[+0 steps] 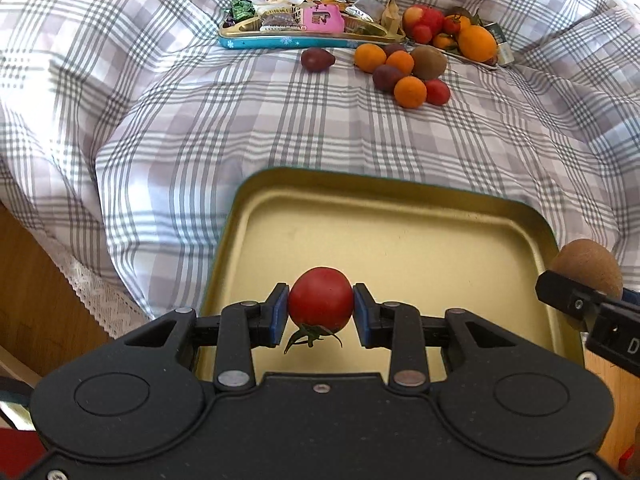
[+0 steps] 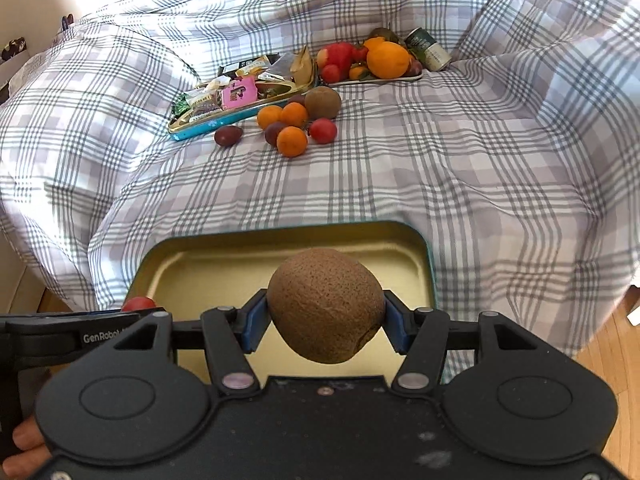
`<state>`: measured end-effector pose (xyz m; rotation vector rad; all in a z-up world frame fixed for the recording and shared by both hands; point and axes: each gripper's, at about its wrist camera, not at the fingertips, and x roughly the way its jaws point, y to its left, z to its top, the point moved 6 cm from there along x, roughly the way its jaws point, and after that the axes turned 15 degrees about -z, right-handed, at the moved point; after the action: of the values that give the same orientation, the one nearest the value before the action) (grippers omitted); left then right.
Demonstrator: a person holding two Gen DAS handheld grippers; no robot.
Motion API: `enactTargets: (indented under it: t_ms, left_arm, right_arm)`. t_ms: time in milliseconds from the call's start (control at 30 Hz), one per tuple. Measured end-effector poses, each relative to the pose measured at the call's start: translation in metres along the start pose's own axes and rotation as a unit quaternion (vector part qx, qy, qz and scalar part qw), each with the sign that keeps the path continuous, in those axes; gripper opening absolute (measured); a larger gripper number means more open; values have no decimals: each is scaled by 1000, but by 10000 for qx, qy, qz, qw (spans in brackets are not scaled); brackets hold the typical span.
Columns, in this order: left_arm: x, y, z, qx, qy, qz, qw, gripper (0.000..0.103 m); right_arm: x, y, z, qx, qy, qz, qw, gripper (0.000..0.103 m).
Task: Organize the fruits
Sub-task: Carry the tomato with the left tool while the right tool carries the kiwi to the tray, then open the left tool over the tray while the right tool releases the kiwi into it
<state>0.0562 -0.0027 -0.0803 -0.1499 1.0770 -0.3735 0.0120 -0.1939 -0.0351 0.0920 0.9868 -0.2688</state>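
Observation:
My left gripper (image 1: 321, 309) is shut on a red tomato (image 1: 320, 298) with a green stem, held over the near part of an empty gold tin tray (image 1: 400, 216). My right gripper (image 2: 325, 312) is shut on a brown kiwi (image 2: 325, 304), held over the same tray (image 2: 224, 264) at its right side. The kiwi also shows at the right edge of the left wrist view (image 1: 588, 268). The tomato peeks out behind the left gripper in the right wrist view (image 2: 138, 303). Loose fruits lie far ahead on the checked cloth: oranges (image 1: 410, 92), plums (image 1: 387, 77), a kiwi (image 1: 429, 62).
A blue tin of wrapped snacks (image 1: 288, 26) stands at the back. A flat tray piled with fruit (image 1: 460, 32) is to its right, with a can (image 2: 428, 52) beside it. A single plum (image 1: 317, 59) lies apart. The cloth's edge drops to wooden floor (image 2: 612, 360).

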Motion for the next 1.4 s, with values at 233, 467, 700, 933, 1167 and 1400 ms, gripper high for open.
enactTargets:
  t_ms: [233,467,700,933,1167,1400]
  left_arm:
    - [3,-5,-11,98,80,103,9999,42]
    - [2,-1,-14,2,124,211,9997,42]
    - [4,-5,-20,162,314,270,9990,43]
    - [4,-6,-21,228,380,363,9984,43]
    - [4,1,-20,24,409,388,9984,43]
    - [3,2,-21,10,382,377,9986,43]
  right_arm:
    - [0,-2,-14,-43,128,-107,9999,61]
    - [1,5,-23,-261,191,-117,9994,61]
    - [5,1,-28,-116,346,-169,9992,61]
    - [10,0,-31,-64,520,-190,9984,61]
    - [11,1,-31,-130,561,-199,9981,61]
    - [13,2,-32,-179,604,-181,9978,61]
